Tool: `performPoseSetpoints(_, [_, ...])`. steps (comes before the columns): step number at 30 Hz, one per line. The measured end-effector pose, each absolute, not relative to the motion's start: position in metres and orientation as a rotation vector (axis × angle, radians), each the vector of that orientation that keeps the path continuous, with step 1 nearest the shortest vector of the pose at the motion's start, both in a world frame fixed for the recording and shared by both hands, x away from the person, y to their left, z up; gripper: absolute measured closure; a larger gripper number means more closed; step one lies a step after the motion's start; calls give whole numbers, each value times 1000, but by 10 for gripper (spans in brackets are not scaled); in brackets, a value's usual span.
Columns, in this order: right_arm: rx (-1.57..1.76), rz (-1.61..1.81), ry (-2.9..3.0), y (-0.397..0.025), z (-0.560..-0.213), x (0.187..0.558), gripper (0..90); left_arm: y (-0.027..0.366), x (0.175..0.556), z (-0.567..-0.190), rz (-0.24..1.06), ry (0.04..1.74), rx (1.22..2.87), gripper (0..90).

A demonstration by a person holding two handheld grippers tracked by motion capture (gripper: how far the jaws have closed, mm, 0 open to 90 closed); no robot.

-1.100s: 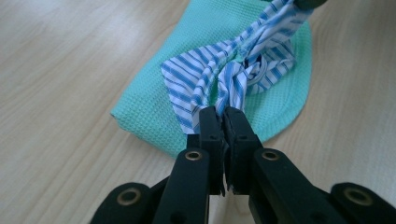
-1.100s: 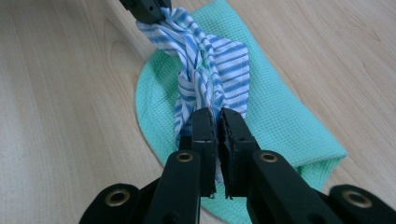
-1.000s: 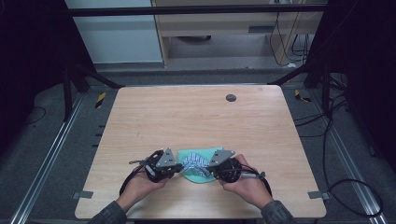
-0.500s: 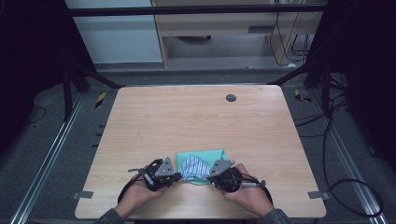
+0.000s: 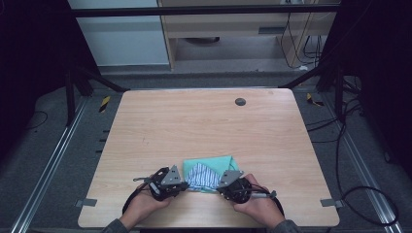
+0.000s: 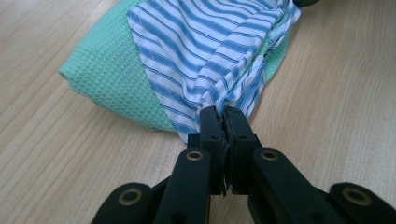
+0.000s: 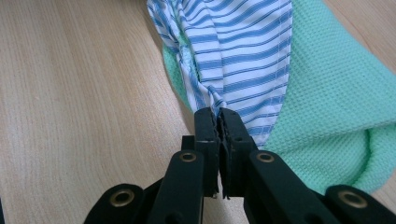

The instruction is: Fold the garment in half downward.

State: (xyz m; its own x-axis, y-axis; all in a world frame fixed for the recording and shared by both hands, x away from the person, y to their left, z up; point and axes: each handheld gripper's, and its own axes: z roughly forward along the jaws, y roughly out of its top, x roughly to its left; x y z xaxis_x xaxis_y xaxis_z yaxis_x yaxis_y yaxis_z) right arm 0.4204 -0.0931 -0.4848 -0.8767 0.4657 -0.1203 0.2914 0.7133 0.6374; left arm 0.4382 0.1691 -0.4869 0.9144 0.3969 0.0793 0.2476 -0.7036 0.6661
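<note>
Both the left gripper (image 6: pixel 223 116) and right gripper (image 7: pixel 218 116) pinch thin bunched edges of the striped cloth (image 5: pixel 201 175), which could slip free or drag the green towel (image 5: pixel 214 162) beneath if pulled.

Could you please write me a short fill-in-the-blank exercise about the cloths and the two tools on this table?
1. The left tool is shut on the blue-and-white ____ cloth.
2. The striped cloth lies on top of a ____ waffle-weave cloth.
3. The right tool has its jaws ____ on the striped cloth.
4. Both cloths rest on a light ____ table.

Missing words: striped; green; shut; wooden
</note>
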Motion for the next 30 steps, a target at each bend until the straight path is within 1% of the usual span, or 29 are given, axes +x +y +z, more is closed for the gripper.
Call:
performPoseSetpoints(16, [599, 912, 2642, -98, -488, 418, 862, 171, 433, -491, 249, 470, 2391, 877])
performPoseSetpoints(18, [597, 914, 2637, -98, -487, 417, 840, 172, 432, -491, 248, 484, 2380, 874])
performPoseSetpoints(19, [598, 921, 2621, -99, -485, 416, 811, 173, 431, -490, 252, 481, 2376, 867])
performPoseSetpoints(20, [606, 936, 2601, -101, -483, 415, 758, 175, 429, -489, 254, 500, 2346, 826])
performPoseSetpoints(23, [680, 986, 2578, -112, -479, 411, 554, 182, 426, -486, 264, 550, 2299, 562])
performPoseSetpoints(24, [700, 987, 2571, -116, -478, 409, 495, 190, 423, -483, 262, 600, 2258, 485])
performPoseSetpoints(25, [723, 981, 2563, -121, -478, 407, 440, 194, 422, -481, 264, 621, 2243, 425])
performPoseSetpoints(27, [770, 980, 2557, -130, -479, 405, 359, 202, 422, -477, 262, 661, 2221, 330])
performPoseSetpoints(28, [798, 979, 2530, -135, -480, 404, 301, 206, 423, -476, 264, 685, 2211, 277])
performPoseSetpoints(30, [851, 982, 2488, -143, -481, 404, 224, 214, 426, -474, 293, 731, 2180, 204])
